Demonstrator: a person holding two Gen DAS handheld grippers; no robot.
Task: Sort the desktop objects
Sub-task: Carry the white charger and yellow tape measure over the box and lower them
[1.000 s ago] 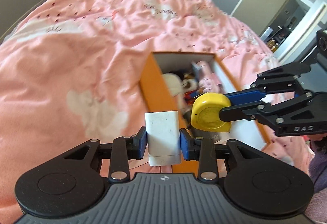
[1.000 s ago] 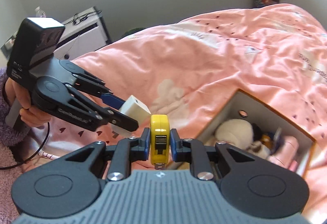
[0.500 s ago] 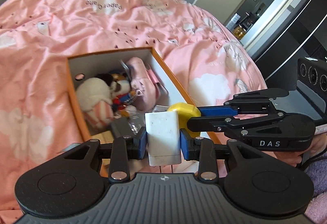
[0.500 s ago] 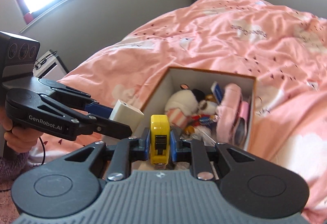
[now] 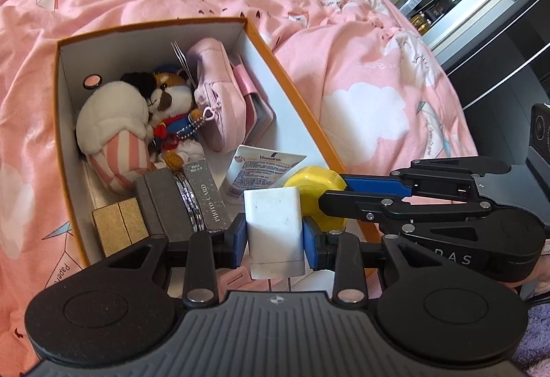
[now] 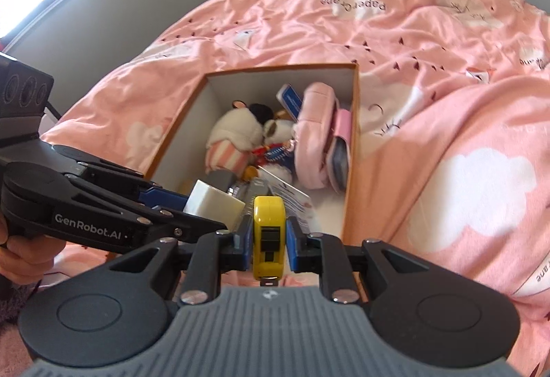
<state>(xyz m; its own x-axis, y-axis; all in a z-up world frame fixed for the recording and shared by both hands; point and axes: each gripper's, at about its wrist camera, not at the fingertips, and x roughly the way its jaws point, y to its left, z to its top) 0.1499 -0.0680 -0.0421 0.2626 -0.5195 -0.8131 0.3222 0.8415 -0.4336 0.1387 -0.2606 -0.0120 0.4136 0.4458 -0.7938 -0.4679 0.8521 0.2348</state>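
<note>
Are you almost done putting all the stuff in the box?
Nearly. The box already holds plush toys, a pouch and a tube. The left gripper holds a charger, the right gripper a tape measure, both over the box, not yet dropped.

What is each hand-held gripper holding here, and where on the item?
Left hand-held gripper: white charger block, pinched across its two narrow sides. Right hand-held gripper: yellow tape measure, clamped on its flat faces.

One orange box (image 5: 292,95), two plush toys (image 5: 113,126), one white charger (image 5: 275,225), one yellow tape measure (image 6: 269,232)
</note>
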